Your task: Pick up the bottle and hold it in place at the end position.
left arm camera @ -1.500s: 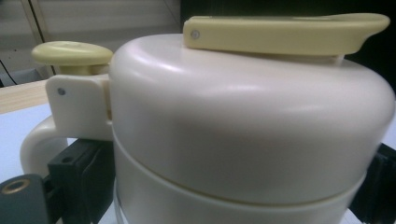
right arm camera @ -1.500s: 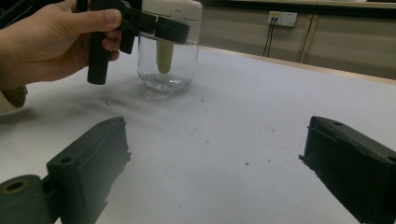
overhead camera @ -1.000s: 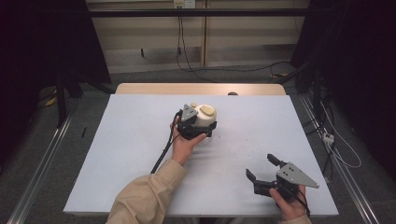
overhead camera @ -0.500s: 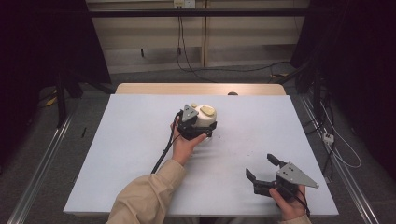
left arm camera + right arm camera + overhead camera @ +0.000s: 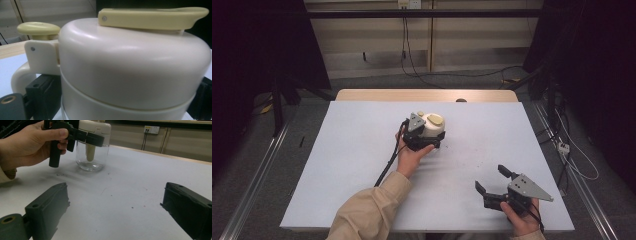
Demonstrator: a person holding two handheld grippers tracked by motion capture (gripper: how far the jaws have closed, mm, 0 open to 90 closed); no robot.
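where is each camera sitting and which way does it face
High view: above the person's side, facing forward and down on the table; forearms, both hands show.
Left gripper view: on the left gripper, facing the jar's cream lid up close.
Right gripper view: on the right gripper, facing across the table.
Shared: the jar, clamped by the left gripper.

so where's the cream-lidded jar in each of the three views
High view: the jar stands near the table's middle, with the left gripper around it.
Left gripper view: its cream lid takes up most of the frame, close up, between the black jaws.
Right gripper view: upper left, its clear glass body stands on the white table.
Shared landmark: the yellowish lever on the lid, also seen from above.
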